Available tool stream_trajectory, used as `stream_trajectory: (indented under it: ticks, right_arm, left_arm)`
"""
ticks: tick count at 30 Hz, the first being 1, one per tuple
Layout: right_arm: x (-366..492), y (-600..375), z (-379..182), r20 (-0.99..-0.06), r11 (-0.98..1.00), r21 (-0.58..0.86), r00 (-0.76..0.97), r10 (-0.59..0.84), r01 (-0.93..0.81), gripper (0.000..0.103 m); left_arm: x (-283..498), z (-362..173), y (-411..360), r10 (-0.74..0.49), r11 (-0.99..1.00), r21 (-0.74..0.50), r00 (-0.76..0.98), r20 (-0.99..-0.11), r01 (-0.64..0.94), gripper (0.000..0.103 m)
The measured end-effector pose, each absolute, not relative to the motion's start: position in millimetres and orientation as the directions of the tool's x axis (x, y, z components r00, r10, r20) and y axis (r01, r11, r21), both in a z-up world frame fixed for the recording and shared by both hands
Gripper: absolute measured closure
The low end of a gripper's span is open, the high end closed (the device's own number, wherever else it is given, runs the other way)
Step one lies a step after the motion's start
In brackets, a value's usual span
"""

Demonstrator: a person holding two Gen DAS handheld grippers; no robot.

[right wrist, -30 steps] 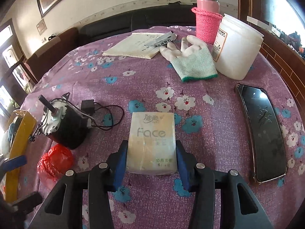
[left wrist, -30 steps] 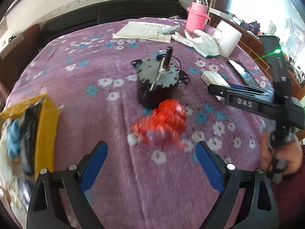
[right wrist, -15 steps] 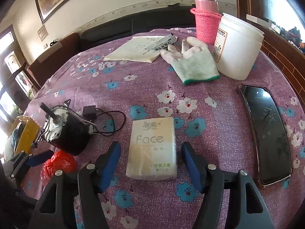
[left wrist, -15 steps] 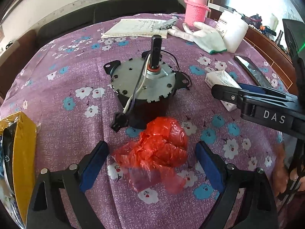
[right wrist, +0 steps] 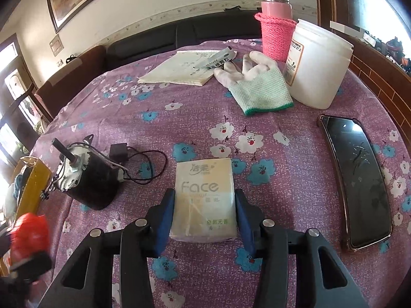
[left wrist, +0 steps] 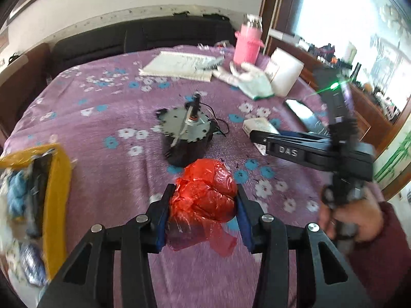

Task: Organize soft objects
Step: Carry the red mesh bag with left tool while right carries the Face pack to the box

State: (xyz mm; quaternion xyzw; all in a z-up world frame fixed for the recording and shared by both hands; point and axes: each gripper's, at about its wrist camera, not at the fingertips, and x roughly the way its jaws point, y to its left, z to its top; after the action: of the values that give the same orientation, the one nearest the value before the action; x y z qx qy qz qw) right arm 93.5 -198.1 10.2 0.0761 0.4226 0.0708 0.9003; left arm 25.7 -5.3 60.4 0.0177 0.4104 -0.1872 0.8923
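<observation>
My left gripper [left wrist: 203, 205] is shut on a crumpled red plastic bag [left wrist: 205, 197] and holds it over the purple flowered tablecloth [left wrist: 102, 118]; the bag also shows at the left edge of the right wrist view [right wrist: 29, 233]. My right gripper [right wrist: 204, 210] is shut on a pale "Face" tissue pack [right wrist: 204, 200] lying on the cloth. The pack also shows in the left wrist view [left wrist: 258, 125], beside the right gripper's arm. A white and green knit glove [right wrist: 257, 87] lies further back.
A black electric motor [right wrist: 84, 179] with a cable stands left of the tissue pack. A yellow box [left wrist: 55, 200] with items is at the left edge. A phone [right wrist: 359, 184], white tub [right wrist: 318, 64], pink flask [right wrist: 276, 25] and papers [right wrist: 179, 69] lie behind and right.
My left gripper closed on the red bag and lifted it back from the motor. My right gripper opened half a second ago and has closed on the tissue pack again.
</observation>
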Motion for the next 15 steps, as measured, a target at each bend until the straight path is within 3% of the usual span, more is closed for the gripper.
stream_trajectory:
  ticks: [8,15]
  right_arm:
    - [88,-206,10,-0.744,0.972,0.231,0.637,0.202,-0.038,0.055]
    - [48,-203,15,-0.785,0.98,0.196,0.596,0.168,-0.02,0.056]
  left_arm:
    - [-38,93,88,-0.349,0.937,-0.251,0.677,-0.648,0.243,0.06]
    - [-78,105,175,-0.259,0.957,-0.265,0.747,-0.613,0.115,0.06]
